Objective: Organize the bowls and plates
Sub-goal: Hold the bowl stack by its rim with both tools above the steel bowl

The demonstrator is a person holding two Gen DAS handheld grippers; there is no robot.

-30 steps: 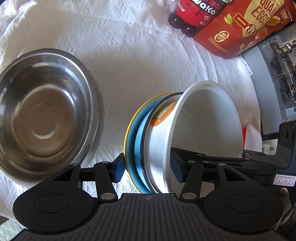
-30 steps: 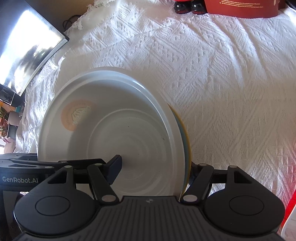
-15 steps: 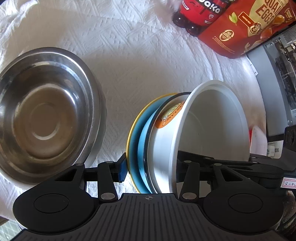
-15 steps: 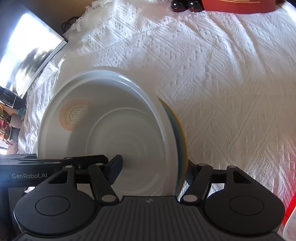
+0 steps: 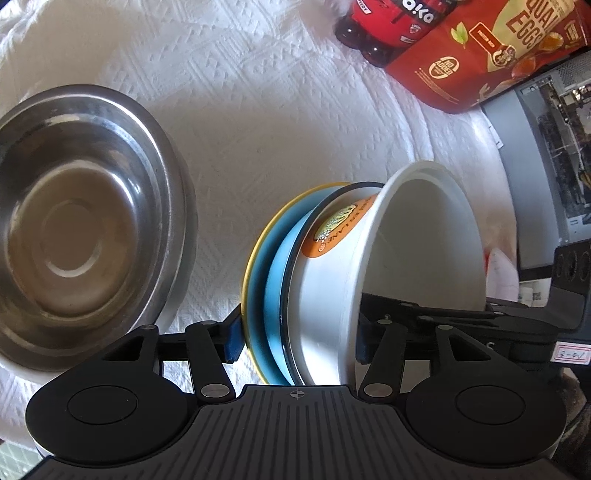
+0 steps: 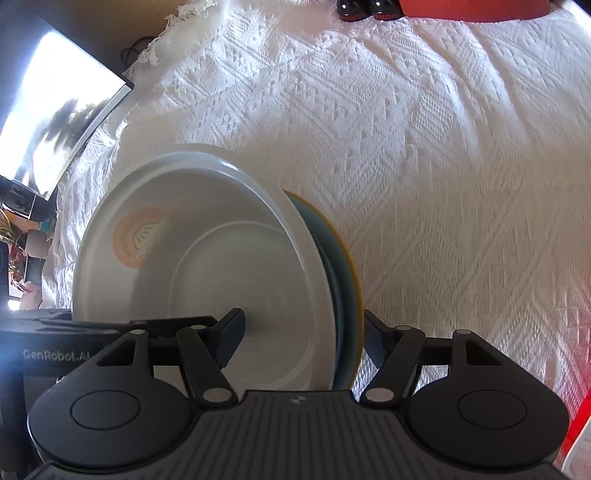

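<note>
A stack of a white bowl [image 5: 417, 240] with an orange sticker nested on a blue plate [image 5: 275, 280] with a yellow rim stands on edge above the white cloth. My left gripper [image 5: 295, 334] is shut on the stack, one pad on the plate's back, one inside the bowl. My right gripper [image 6: 304, 332] is shut on the same stack from the other side: the white bowl [image 6: 207, 266] and blue plate [image 6: 343, 280]. A large steel bowl [image 5: 74, 225] rests on the cloth left of the stack.
A red snack bag [image 5: 491, 48] and dark red bottles [image 5: 384, 22] lie at the far edge. A monitor [image 6: 51, 122] stands beyond the cloth's left edge in the right wrist view. The knitted white cloth [image 6: 443, 166] covers the table.
The stack has tilted and turned slightly in both grippers, showing more of the plate's edge. Both grippers keep their hold.
</note>
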